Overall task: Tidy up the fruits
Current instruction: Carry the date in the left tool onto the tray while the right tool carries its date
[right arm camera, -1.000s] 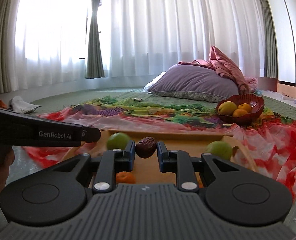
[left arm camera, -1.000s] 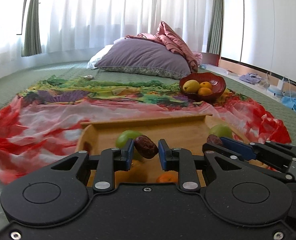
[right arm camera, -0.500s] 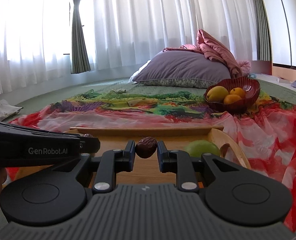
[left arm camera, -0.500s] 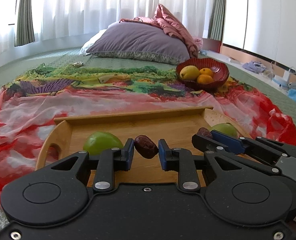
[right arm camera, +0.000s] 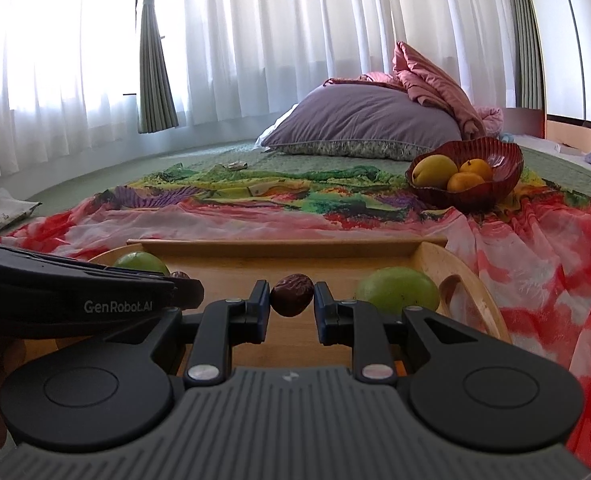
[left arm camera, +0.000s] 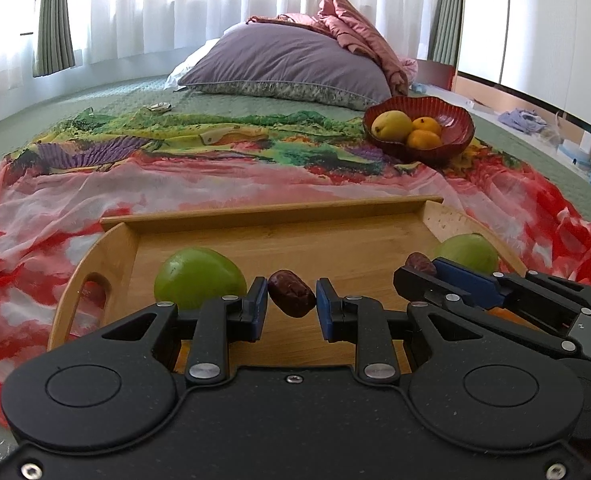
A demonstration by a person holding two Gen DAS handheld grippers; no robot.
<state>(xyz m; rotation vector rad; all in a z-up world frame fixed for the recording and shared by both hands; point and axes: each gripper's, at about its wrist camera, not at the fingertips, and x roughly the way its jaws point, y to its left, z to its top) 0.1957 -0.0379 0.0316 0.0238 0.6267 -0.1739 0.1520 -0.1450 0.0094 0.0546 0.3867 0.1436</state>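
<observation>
You're lifting and tipping both tools forward: over the last second the tray (left arm camera: pixel 279 212) is showing more of its floor and the bowl (left arm camera: pixel 451 136) is sitting lower in both views, so you're starting the carry toward the bowl, I'd judge. Left tool (left arm camera: pixel 291 303) is pinching a date (left arm camera: pixel 292 294) between its pads, held above the tray floor. Right tool (right arm camera: pixel 292 300) is gripping a second date (right arm camera: pixel 291 294) the same way. Left green fruit (left arm camera: pixel 199 278) is lying just far-left of the left tool; right green fruit (right arm camera: pixel 397 290) just right of the right tool. Bowl, holding a yellow fruit (left arm camera: pixel 391 126) and oranges (left arm camera: pixel 425 133), is well apart, far right.
</observation>
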